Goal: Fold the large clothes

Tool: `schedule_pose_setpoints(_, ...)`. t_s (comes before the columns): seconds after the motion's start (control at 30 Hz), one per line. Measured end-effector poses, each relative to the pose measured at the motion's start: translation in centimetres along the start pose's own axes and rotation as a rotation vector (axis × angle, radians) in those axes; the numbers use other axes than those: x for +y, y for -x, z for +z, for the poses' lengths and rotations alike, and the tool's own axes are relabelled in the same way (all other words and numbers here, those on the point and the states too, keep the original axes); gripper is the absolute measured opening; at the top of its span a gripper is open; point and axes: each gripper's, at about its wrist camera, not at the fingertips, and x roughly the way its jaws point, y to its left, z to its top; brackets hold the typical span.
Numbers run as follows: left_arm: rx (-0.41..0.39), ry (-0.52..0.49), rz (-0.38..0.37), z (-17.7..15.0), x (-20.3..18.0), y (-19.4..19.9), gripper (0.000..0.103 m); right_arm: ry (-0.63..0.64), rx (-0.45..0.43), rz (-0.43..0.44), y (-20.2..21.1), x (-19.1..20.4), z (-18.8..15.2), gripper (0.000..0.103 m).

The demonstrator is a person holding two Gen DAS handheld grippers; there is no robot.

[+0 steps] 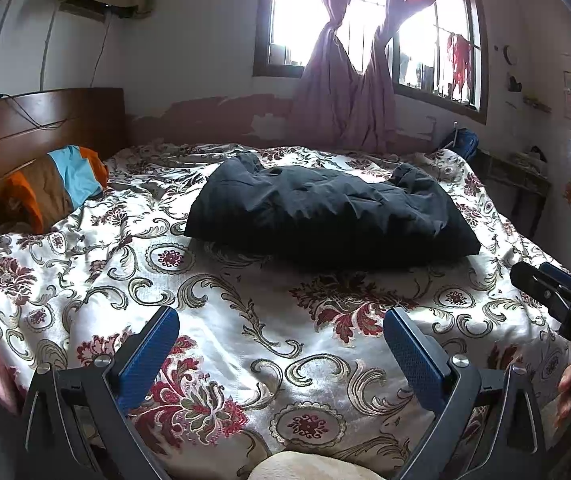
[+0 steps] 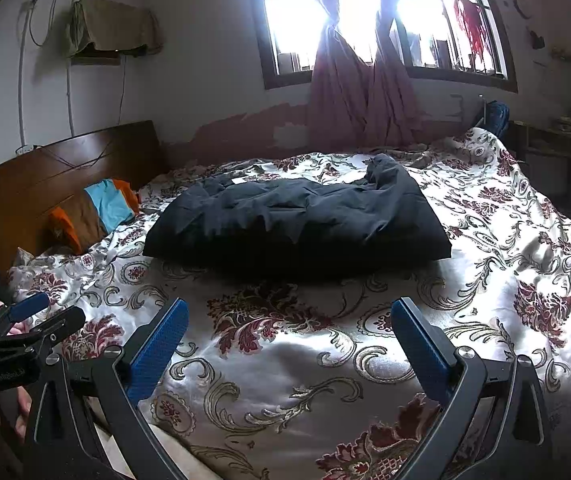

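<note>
Left tool (image 1: 281,330): being held wide open above the bedspread, nothing being gripped between its blue pads.
Right tool (image 2: 289,322): likewise being held spread wide, empty.
Hidden: both tool bodies are being cut off by the frame bottoms; the dark garment's (image 1: 325,210) sleeves and collar cannot be made out.
Writing: pale lettering on the left tool's body is being seen from the right wrist view, too blurred to read.
Garment: being left lying bundled mid-bed on the floral bedspread (image 1: 245,320), well apart, ahead of both tools.
</note>
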Motion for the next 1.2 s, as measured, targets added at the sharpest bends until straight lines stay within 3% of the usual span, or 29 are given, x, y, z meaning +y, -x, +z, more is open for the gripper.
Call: schedule_pose_setpoints(1.2,0.001,0.003,0.002,-0.16,0.28,-0.03,0.103,0.001,-0.002,0.003,-0.01,-0.06,-0.01,0.099)
